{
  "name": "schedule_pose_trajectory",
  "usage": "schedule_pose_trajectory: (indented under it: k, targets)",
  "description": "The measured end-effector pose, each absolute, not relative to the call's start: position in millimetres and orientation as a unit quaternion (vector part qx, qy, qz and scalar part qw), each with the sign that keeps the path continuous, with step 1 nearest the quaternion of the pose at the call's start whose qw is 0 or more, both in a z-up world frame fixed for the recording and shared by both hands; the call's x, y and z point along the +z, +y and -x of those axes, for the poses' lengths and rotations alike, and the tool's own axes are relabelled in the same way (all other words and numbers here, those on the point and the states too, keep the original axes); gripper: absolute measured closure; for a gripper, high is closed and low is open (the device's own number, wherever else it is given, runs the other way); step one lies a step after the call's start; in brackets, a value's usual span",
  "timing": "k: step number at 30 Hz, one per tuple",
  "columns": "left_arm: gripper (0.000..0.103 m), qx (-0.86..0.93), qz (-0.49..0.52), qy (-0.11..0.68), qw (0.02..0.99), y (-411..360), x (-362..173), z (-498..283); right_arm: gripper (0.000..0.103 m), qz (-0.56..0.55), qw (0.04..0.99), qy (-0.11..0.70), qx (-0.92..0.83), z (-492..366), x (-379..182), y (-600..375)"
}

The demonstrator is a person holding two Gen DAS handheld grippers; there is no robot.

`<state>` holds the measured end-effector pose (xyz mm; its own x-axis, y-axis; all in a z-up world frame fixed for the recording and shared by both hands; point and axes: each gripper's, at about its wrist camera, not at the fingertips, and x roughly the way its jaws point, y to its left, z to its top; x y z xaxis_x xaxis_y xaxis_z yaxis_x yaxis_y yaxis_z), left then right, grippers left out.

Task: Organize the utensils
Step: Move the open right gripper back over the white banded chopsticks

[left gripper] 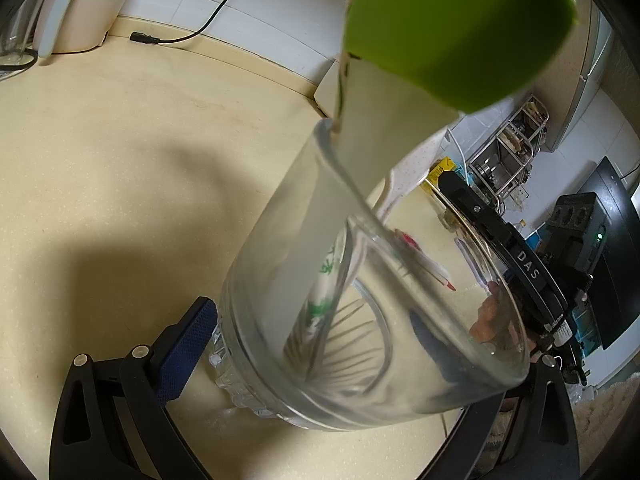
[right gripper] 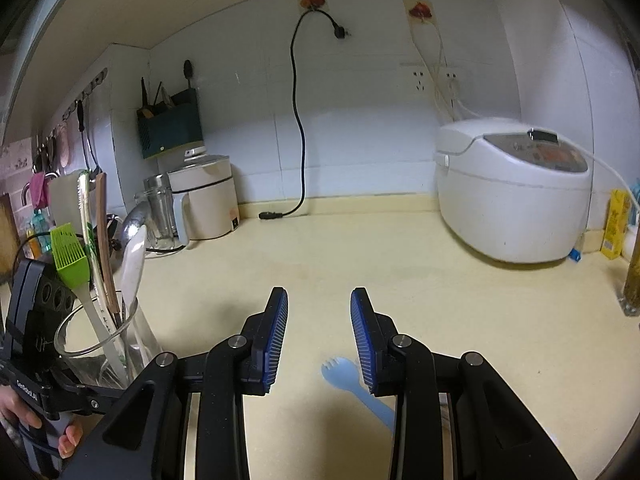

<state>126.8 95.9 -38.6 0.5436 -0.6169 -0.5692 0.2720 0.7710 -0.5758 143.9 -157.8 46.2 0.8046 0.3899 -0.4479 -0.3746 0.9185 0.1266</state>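
Observation:
A clear glass jar (left gripper: 360, 288) fills the left wrist view, and my left gripper (left gripper: 360, 320) is shut on its base; only the left blue pad (left gripper: 188, 340) shows. Inside stand a green silicone brush (left gripper: 460, 28) and white handles. In the right wrist view the same jar (right gripper: 100, 340) stands at the lower left with the green brush (right gripper: 70, 256), a white spoon (right gripper: 134, 264) and a wooden stick (right gripper: 105, 240). A hand grips the left gripper's handle there. My right gripper (right gripper: 320, 336) is open over the counter. A light blue spork (right gripper: 344, 376) lies just below, partly behind the right finger.
A white rice cooker (right gripper: 512, 192) stands at the back right, with a yellow carton (right gripper: 616, 224) beside it. At the back left are a small cream electric pot (right gripper: 204, 200), a glass container (right gripper: 160, 212) and a loose black power plug (right gripper: 272, 215). The beige counter (right gripper: 360, 256) stretches between them.

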Motion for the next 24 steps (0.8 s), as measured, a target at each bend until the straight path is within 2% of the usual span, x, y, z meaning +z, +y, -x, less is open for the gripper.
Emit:
schedule_pose_trajectory:
  k: [11,24]
  targets:
    - [0.003,-0.261,0.215,0.4,0.852,95.9,-38.6,-126.8,0.07,0.046,0.958,0.215,0.186,-130.5,51.0,-136.8]
    - [0.003,-0.261,0.215,0.4,0.852,96.0,-38.5,-126.8,0.07,0.042,0.955,0.219,0.196,-124.4,53.2,-142.5]
